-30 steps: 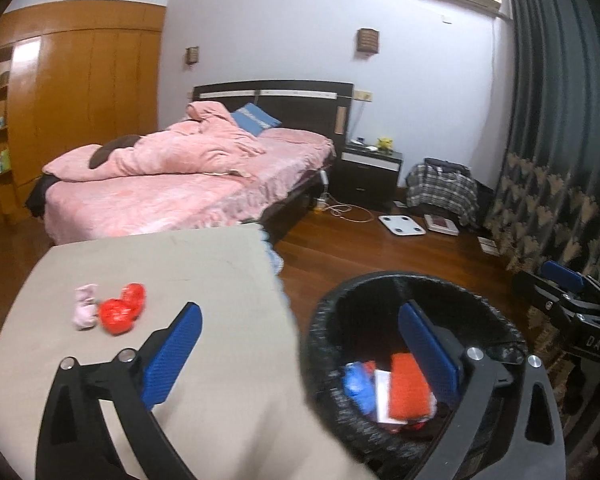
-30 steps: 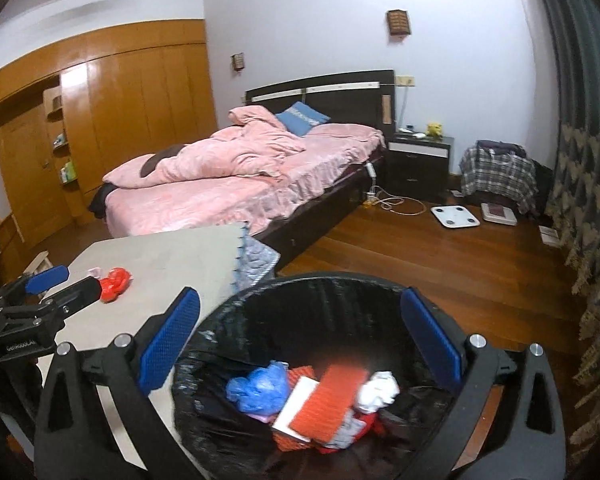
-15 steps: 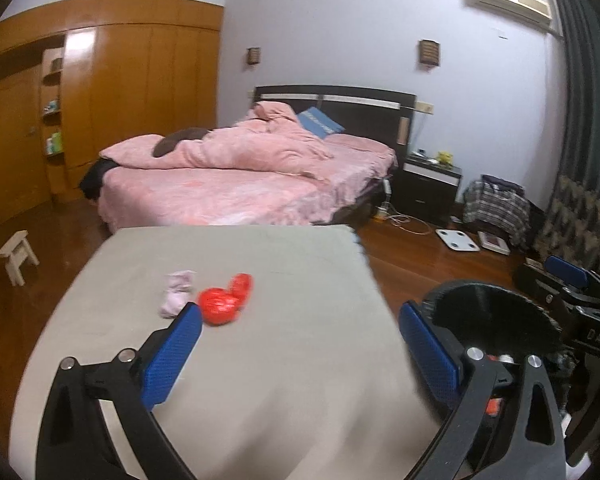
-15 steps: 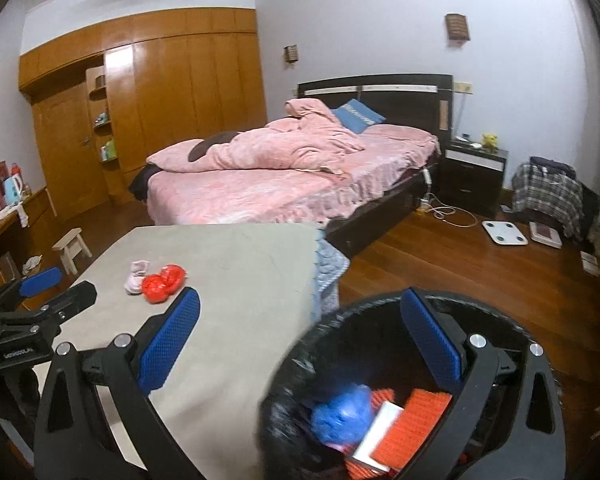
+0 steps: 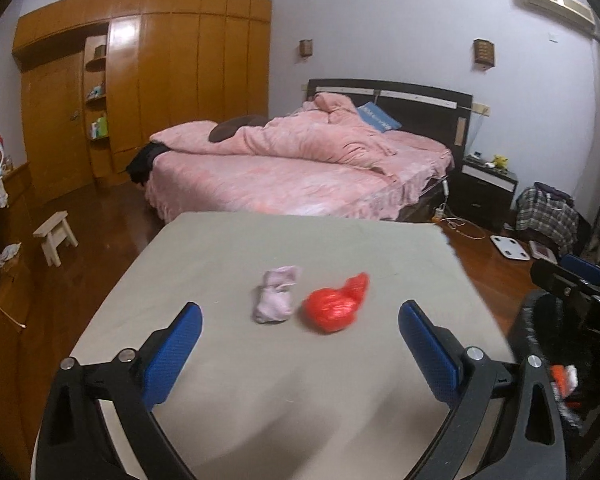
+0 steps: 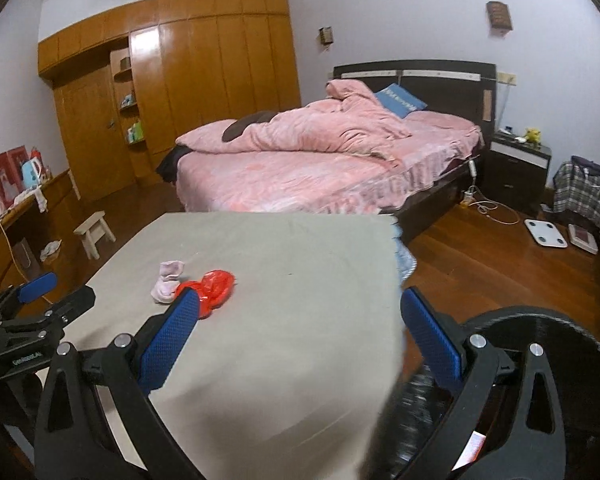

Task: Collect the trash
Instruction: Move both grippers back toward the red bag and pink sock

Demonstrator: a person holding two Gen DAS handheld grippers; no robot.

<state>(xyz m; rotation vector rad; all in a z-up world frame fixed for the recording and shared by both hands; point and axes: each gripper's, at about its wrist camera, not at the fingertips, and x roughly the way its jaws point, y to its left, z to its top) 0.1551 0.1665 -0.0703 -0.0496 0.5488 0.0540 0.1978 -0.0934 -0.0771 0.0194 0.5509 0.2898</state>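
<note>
A crumpled red plastic bag (image 5: 335, 305) and a pale pink sock-like wad (image 5: 277, 299) lie side by side on the grey-covered table (image 5: 292, 380). My left gripper (image 5: 300, 340) is open and empty, just short of them, jaws spread wide. My right gripper (image 6: 298, 334) is open and empty over the table's right part; the red bag (image 6: 212, 286) and pink wad (image 6: 167, 286) lie ahead to its left. The black-lined trash bin (image 6: 540, 360) stands off the table's right edge, with trash inside (image 5: 565, 376).
A bed with pink bedding (image 5: 300, 164) stands beyond the table. A wooden wardrobe (image 5: 140, 80) fills the left wall. A small stool (image 5: 56, 236) stands on the wood floor at left. A nightstand (image 5: 488, 192), a scale (image 5: 510, 246) and plaid bags (image 5: 548, 212) are at right.
Both grippers have swung left from above the trash bin to over the table. The red bag and pink wad now lie ahead of the left gripper. Both stay open.
</note>
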